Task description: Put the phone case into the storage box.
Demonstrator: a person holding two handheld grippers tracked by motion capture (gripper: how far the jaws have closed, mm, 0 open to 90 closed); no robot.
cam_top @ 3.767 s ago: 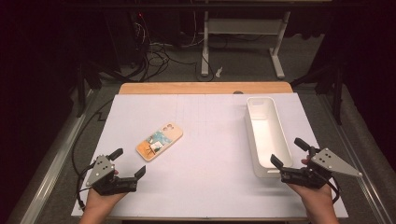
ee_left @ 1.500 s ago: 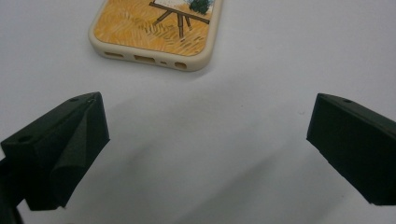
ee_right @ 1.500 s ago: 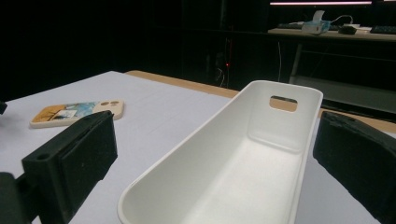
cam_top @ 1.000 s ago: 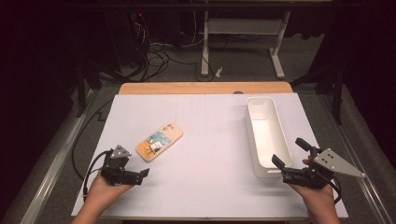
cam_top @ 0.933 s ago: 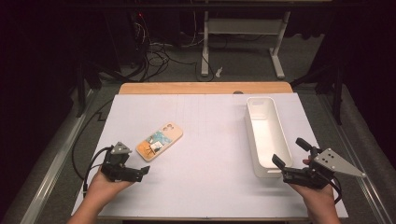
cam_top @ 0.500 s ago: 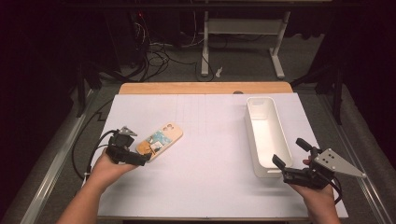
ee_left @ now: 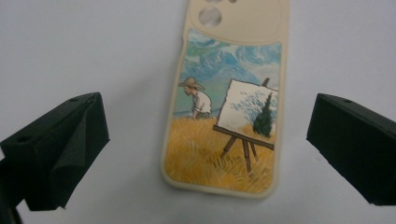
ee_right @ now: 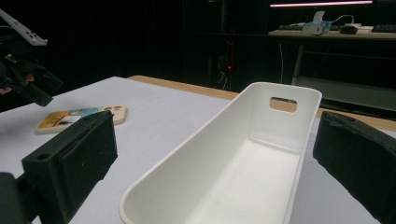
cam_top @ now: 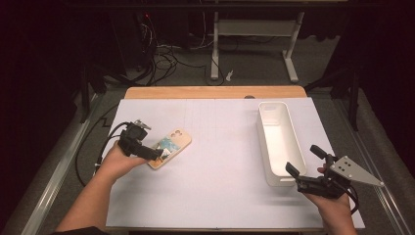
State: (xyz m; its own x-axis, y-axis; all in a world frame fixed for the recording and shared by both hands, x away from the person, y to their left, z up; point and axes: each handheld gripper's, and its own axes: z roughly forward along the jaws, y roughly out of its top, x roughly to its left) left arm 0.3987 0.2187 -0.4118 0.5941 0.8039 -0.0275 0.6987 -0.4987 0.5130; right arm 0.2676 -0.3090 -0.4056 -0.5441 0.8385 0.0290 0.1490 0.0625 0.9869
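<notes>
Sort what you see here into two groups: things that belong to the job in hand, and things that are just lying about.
Job in hand:
- phone case, flat on the white table cover
- left gripper, open, jaws either side of the case
- white bin, empty
- right gripper, open by the bin

Lying about:
- cables on the floor
- desk frame behind

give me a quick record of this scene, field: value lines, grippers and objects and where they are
left gripper: jaws open, poised over the near end of the phone case, one jaw on each side, not closed on it
right gripper: jaws open, at the near end of the tray, holding nothing
phone case: beige, painted scene of a painter at an easel, flat on the white mat, left side
tray: white, long, nothing inside, right side of the mat
white mat: covers the table
</notes>
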